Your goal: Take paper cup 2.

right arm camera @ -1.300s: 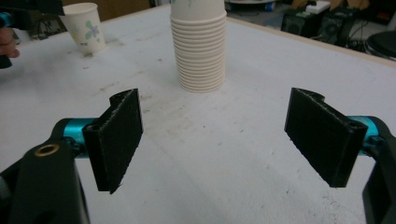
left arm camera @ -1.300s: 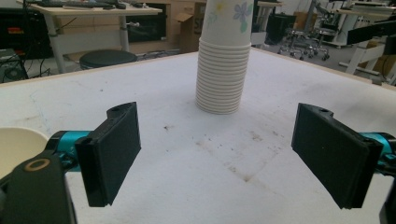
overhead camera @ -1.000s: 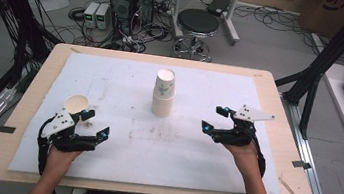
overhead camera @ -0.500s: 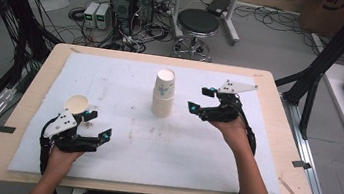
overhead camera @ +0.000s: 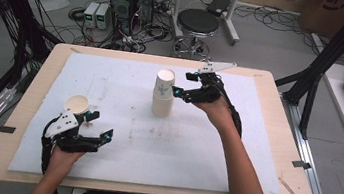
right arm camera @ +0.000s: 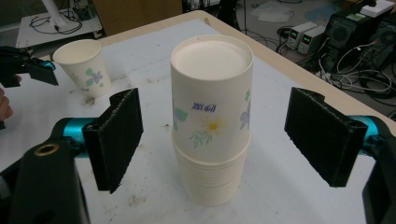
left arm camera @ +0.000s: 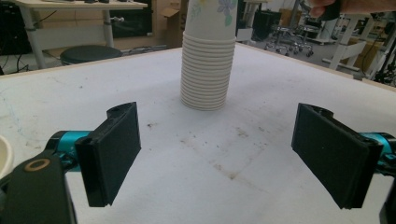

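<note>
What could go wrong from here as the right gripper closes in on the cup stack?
The right gripper is open astride the top cup of the stack. A hard squeeze could crush its thin wall. The cups are tightly nested, so several might lift together. The stack is tall and nothing steadies it; the left gripper is far off, so a sideways nudge could topple it.

1. Wooden table [overhead camera: 277, 121], light top, covered by a white mat [overhead camera: 124, 96], stained and scuffed near centre.
2. Stack of paper cups [overhead camera: 163, 94] stands upside down mid-mat.
3. Single paper cup [overhead camera: 76, 106] stands upright near the mat's left edge.
</note>
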Demonstrator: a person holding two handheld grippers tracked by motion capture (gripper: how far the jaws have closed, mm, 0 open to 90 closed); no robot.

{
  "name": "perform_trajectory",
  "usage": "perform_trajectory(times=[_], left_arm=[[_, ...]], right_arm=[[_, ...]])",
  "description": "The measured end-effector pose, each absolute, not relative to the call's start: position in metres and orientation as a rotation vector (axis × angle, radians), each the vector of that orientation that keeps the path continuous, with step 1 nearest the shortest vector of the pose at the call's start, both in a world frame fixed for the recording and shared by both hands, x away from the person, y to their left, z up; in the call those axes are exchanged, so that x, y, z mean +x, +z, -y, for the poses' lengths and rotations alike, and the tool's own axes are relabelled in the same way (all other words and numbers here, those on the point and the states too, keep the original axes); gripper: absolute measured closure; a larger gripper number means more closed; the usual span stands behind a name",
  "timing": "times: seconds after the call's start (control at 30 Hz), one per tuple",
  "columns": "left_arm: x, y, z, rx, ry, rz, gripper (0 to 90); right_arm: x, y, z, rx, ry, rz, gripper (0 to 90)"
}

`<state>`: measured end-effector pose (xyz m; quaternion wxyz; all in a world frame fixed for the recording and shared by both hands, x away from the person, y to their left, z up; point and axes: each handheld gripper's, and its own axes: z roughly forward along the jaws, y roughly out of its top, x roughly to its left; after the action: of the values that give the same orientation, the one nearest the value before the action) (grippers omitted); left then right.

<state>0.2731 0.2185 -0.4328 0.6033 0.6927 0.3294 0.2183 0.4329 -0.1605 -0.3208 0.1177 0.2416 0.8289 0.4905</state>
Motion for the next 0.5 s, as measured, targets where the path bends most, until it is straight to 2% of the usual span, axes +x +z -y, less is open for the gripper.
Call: perform_trajectory(times=[0.5], left_arm=[[0.274,-0.433,-0.216,1.608,0.486,-0.75,15.5]], right_arm=[[0.457,-0.326,0.132,0.714,1.387,-2.492,19.9]])
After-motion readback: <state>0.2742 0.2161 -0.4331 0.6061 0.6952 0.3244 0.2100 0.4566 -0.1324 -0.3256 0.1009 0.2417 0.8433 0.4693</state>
